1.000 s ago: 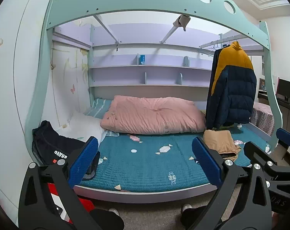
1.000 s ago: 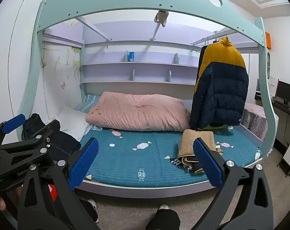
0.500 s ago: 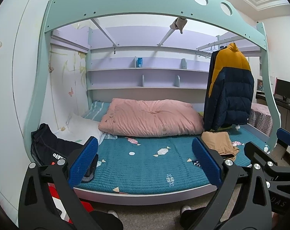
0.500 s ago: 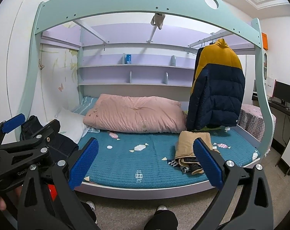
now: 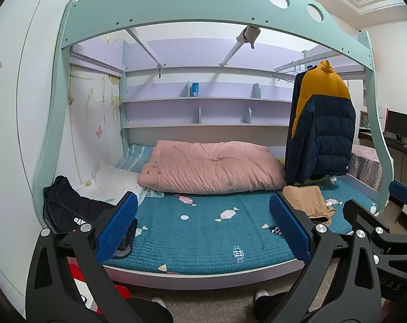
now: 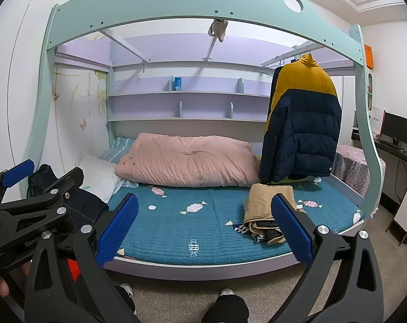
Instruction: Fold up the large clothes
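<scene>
A mint-green bunk bed frame (image 5: 69, 86) with round cut-outs along its top arch fills both wrist views, its lower bunk spread with a teal quilted mattress cover (image 5: 203, 231) printed with candies and fish. A pink duvet (image 5: 211, 169) lies bunched along the back of the bunk beneath lilac wall shelves (image 5: 203, 99), with a white pillow (image 5: 112, 185) at its left end. At the right end of the bunk a navy-and-mustard puffer jacket (image 6: 300, 129) hangs from a rail, its hem just above the mattress. Below and in front of it a small stack of folded clothes topped by a tan garment (image 6: 262, 210) rests on the cover near the front edge. At the opposite, left end, a dark garment with white lettering (image 5: 69, 207) lies heaped against the frame post beside the pillow. The left gripper (image 5: 202, 224) and the right gripper (image 6: 203, 224) are both held in front of the bed, side by side, above the carpeted floor (image 6: 176, 290), each with its blue-padded jaws spread wide and nothing between them; neither touches any clothing. On the far right a dark monitor (image 6: 397, 127) stands on a table (image 6: 397, 150). The toes of the person's shoes (image 6: 226, 292) show at the bottom of the views.
</scene>
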Available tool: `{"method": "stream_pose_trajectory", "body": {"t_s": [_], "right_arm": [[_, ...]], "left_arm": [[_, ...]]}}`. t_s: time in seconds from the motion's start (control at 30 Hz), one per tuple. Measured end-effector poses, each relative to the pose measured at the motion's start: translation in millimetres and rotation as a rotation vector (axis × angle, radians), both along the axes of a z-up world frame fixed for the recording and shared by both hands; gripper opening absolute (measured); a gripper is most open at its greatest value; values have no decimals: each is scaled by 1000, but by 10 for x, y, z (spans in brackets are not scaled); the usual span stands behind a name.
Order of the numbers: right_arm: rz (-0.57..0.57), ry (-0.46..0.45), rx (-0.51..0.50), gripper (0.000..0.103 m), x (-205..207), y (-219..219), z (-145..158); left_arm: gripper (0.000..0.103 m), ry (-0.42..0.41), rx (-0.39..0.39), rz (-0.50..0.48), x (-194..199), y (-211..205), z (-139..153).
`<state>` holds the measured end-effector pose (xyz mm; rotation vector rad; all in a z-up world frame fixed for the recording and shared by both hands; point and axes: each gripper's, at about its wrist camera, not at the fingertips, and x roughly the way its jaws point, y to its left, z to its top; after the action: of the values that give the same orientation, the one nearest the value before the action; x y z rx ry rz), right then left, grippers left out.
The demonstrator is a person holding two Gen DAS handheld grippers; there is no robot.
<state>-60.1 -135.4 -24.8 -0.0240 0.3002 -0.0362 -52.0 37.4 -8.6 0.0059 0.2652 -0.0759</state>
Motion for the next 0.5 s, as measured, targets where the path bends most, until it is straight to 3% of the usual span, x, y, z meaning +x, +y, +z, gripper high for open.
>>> {"method": "stream_pose_trajectory", "body": {"t_s": [0.5], "right_arm": [[-17, -8, -6, 96, -28, 28, 4]], "left_arm": [[98, -4, -1, -4, 1, -6, -3]]}}
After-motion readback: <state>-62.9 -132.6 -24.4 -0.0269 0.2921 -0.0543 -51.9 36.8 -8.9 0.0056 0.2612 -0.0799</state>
